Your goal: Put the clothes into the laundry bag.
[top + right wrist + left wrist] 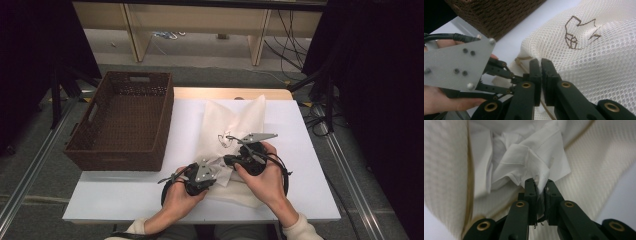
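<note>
Both tongs pinch fabric: left (540, 185) crumpled white cloth (524, 157), right (541, 65) cream mesh bag (599, 50).

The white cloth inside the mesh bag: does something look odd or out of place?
Yes. The white cloth is crumpled and bunched in the mouth of the mesh bag, not folded flat. The left tool pinches one corner of it.
</note>
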A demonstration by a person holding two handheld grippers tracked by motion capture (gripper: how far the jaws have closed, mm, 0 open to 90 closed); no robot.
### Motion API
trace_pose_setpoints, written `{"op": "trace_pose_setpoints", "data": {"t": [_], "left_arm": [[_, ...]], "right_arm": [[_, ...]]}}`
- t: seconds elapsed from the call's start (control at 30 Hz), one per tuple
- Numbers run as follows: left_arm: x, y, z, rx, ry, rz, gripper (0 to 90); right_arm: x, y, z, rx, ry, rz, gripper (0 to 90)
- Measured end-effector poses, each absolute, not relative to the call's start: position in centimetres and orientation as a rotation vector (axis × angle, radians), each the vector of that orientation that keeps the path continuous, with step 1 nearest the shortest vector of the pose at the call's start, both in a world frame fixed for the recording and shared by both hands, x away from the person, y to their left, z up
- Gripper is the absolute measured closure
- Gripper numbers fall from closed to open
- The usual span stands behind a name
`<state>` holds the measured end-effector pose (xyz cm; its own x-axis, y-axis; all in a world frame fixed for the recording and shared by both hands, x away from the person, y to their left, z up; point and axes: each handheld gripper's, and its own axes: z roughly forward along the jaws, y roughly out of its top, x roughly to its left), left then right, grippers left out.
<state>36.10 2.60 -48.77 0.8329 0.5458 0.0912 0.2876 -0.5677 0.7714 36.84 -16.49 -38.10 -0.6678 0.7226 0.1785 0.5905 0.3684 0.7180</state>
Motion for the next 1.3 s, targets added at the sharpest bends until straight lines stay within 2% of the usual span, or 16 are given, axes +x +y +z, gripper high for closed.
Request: {"op": "trace_pose_setpoints", "data": {"t": [0.23,0.4,0.5,0.53,0.63,0.73,0.8,0.83,0.9,0.97,1.13,1.3], "left_arm": [[37.4,0.9,-49.0,2.18,0.629,0.423,82.3],[38.2,-0.1,-49.5,2.117,0.65,0.475,82.1],[38.6,-0.3,-49.7,2.132,0.648,0.502,81.7],[38.6,-0.7,-50.1,2.077,0.67,0.493,81.3],[38.7,-0.5,-50.2,2.144,0.636,0.479,78.3],[38.2,-0.3,-50.0,2.142,0.644,0.453,76.8],[38.3,0.2,-49.7,2.217,0.59,0.44,75.7],[38.3,0.1,-49.8,2.183,0.62,0.427,75.3],[38.5,0.4,-49.6,2.22,0.606,0.403,73.8],[38.3,0.0,-49.7,2.151,0.662,0.409,71.0],[38.3,0.7,-49.0,2.237,0.612,0.403,58.1],[37.5,1.3,-48.4,2.246,0.599,0.427,51.4]], "right_arm": [[36.8,-16.5,-38.0,1.213,2.452,1.186,88.4],[36.7,-16.6,-38.0,1.226,2.446,1.191,88.4],[36.8,-16.6,-38.0,1.227,2.443,1.194,88.4],[36.8,-16.7,-38.0,1.22,2.441,1.195,88.4],[36.9,-16.7,-38.0,1.212,2.443,1.195,88.4],[37.0,-16.8,-38.0,1.187,2.439,1.198,88.4],[36.9,-16.8,-38.0,1.206,2.435,1.196,88.4],[36.8,-16.7,-38.0,1.223,2.441,1.198,88.4],[36.8,-16.6,-38.0,1.229,2.443,1.189,88.4],[36.8,-16.6,-38.0,1.222,2.44,1.191,88.4],[36.9,-16.7,-38.0,1.213,2.445,1.199,88.4],[36.8,-16.7,-38.0,1.215,2.447,1.194,88.3]]}}
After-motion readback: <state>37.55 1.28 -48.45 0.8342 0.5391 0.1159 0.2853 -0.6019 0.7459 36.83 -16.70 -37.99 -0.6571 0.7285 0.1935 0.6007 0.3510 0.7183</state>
